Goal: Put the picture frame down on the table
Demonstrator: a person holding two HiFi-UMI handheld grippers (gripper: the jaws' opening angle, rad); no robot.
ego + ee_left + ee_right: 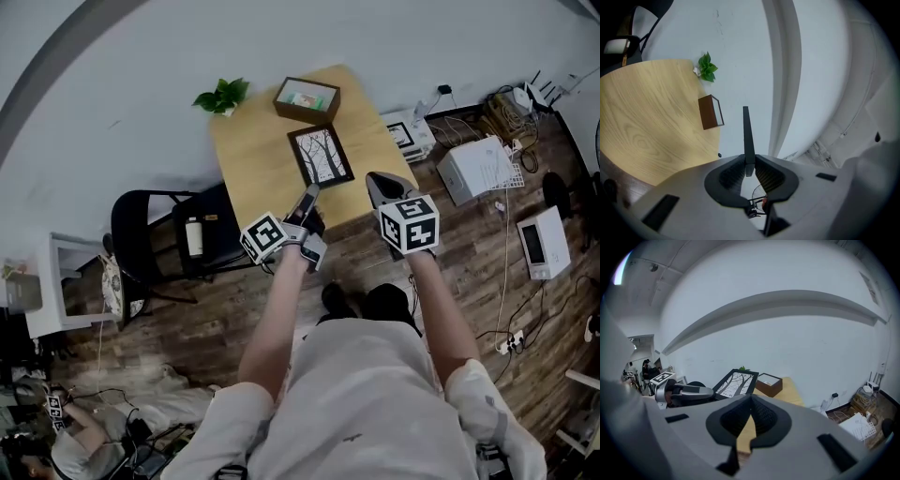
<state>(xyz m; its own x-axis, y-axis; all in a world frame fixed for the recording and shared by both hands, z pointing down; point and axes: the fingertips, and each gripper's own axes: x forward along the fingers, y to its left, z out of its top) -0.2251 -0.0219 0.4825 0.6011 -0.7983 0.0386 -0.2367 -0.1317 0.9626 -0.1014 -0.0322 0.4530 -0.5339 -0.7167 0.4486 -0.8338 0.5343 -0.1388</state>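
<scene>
The picture frame [321, 155], black with a print of bare trees, hangs tilted over the wooden table [253, 150]. My left gripper [307, 199] is shut on its near edge. In the left gripper view the frame [746, 131] shows edge-on as a thin dark strip clamped between the pads [749, 159]. The right gripper view shows the frame [736, 383] raised above the tabletop [790, 390], with the left gripper [684, 392] on it. My right gripper [380, 183] hovers at the table's near right edge, its jaws [751, 401] shut with nothing in them.
A brown open box [306, 99] and a small green plant [223, 96] sit at the table's far end by the white wall. A black chair [155, 234] with a bottle [194, 236] stands left. White boxes [483, 167] and cables lie on the floor to the right.
</scene>
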